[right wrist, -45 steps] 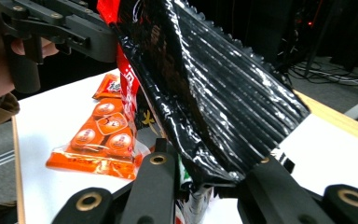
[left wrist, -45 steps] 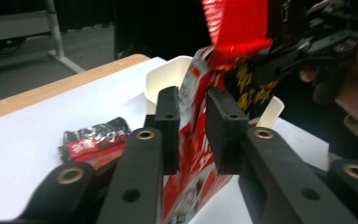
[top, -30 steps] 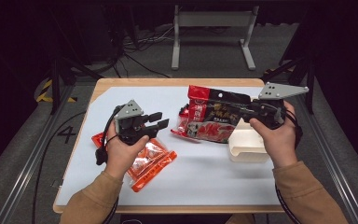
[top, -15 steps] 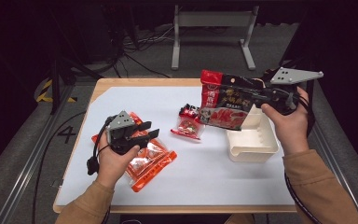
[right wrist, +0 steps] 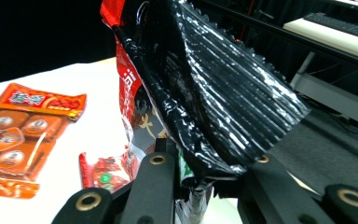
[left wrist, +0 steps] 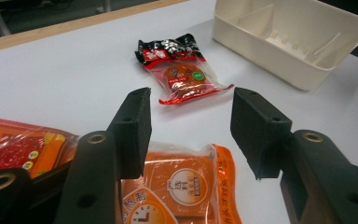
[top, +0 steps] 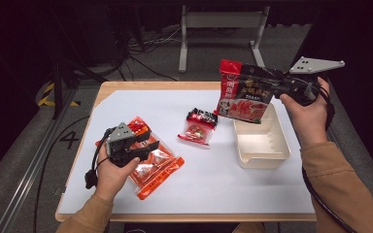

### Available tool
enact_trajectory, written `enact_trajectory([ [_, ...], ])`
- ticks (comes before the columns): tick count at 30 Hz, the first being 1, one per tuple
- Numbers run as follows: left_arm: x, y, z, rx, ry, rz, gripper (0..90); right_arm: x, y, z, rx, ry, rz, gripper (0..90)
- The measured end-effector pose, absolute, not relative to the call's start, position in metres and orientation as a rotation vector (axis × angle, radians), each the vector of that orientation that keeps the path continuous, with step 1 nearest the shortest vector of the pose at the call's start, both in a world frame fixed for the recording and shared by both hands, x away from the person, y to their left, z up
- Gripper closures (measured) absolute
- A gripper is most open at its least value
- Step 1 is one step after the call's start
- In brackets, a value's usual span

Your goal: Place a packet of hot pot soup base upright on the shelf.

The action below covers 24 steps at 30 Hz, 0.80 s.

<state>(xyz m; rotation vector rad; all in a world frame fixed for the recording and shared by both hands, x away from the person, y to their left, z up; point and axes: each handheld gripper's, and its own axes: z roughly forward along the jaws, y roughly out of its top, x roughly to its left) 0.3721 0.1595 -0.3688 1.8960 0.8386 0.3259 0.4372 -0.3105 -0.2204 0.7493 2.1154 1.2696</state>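
The right gripper [top: 267,87] clamps a large red-and-black foil pouch [top: 243,97] above the cream plastic tray [top: 261,145]. The left gripper [left wrist: 191,135], jaws just opening with nothing between them, hovers over orange snack packets [top: 150,162]; a small red sachet [top: 199,127] lies between.

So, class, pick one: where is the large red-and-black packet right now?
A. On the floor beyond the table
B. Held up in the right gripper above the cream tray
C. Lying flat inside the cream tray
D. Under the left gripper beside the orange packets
B: the right gripper is clamped on the red-and-black packet, which hangs in the air over the cream tray.
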Motion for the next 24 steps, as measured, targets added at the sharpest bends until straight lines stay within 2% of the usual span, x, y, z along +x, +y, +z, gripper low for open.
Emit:
enact_trajectory([
  [24, 0.378, 0.171, -0.381, 1.898, 0.904, 0.32, 47.0, 0.472, -0.346, -0.223, 0.746, 2.051, 1.15, 79.5],
])
